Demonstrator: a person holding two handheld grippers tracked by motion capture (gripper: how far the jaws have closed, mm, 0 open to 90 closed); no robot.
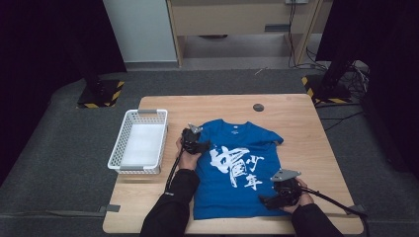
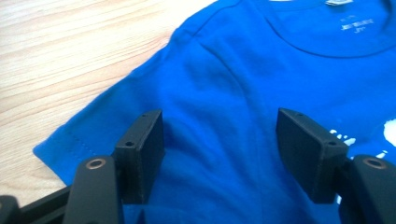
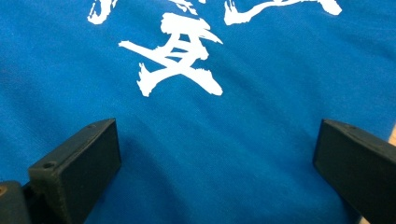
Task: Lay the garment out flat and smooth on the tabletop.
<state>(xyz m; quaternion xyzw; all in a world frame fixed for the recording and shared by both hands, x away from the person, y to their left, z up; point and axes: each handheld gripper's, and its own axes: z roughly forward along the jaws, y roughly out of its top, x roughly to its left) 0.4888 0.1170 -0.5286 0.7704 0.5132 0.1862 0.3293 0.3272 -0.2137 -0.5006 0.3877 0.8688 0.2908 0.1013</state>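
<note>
A blue T-shirt (image 1: 232,168) with white brush characters lies flat on the wooden table (image 1: 296,123), collar toward the far edge. My left gripper (image 1: 196,143) sits at the shirt's left sleeve, open, its jaws straddling the shoulder cloth (image 2: 219,140) with nothing pinched. My right gripper (image 1: 269,200) rests over the shirt's lower right part, open wide, with the blue cloth (image 3: 215,154) and a white character (image 3: 175,56) lying between and beyond its jaws.
A white mesh basket (image 1: 127,129) stands on the table's left side, close to my left gripper. A small dark round disc (image 1: 258,107) lies near the far edge. Bare wood (image 1: 316,148) stretches to the right of the shirt.
</note>
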